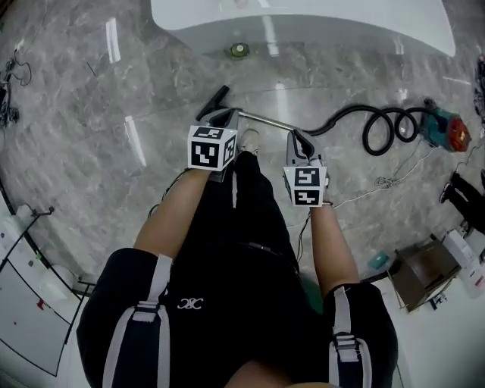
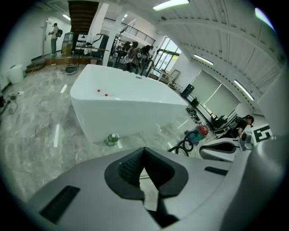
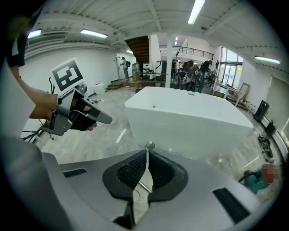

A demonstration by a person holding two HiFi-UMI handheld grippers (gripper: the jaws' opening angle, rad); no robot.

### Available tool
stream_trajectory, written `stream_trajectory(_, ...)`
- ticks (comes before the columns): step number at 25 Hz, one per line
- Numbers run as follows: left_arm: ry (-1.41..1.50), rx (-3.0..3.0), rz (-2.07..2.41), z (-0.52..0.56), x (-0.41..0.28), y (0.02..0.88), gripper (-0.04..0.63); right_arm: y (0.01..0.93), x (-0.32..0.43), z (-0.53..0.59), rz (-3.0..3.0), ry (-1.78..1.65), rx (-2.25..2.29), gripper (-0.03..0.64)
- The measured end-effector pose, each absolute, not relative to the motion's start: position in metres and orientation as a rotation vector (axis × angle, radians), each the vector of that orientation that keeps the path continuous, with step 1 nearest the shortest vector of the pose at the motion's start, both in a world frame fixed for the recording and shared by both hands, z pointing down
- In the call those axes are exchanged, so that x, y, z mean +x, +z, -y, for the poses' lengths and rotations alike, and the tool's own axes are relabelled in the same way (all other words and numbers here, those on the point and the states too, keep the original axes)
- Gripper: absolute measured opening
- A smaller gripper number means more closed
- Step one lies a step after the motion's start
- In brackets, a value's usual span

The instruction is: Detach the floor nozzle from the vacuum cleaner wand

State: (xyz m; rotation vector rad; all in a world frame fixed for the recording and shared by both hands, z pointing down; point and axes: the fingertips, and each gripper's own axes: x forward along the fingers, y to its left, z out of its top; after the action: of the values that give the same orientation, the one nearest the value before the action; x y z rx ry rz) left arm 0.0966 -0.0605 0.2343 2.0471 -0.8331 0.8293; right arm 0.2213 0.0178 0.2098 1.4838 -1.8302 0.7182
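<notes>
At upper centre, the floor nozzle still joined the wand; the left gripper and right gripper had jaws pressed together, empty.

A glossy grey marble floor fills the head view, with a large white block-shaped counter at the top edge and a brown cardboard box at the lower right. In the right gripper view, strip lights glow along the top. A dark staircase rises in the upper middle, and bright windows stand at the upper right.
</notes>
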Motion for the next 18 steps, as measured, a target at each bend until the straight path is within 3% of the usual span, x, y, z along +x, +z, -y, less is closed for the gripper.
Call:
stream_trajectory(8, 0.833, 1.874, 0.958, 0.076, 0.06, 0.412, 0.0, 0.425, 0.183, 0.002, 1.981, 0.773, 1.096, 0.006)
stream_trajectory(15, 0.64, 1.573, 1.044, 0.037, 0.0, 0.542, 0.0, 0.614, 0.138, -0.014, 1.962, 0.635, 0.708, 0.009)
stream_trajectory(18, 0.626, 1.475, 1.055, 0.019, -0.021, 0.592, 0.0, 0.696, 0.126, -0.021, 1.903, 0.618, 0.582, 0.078)
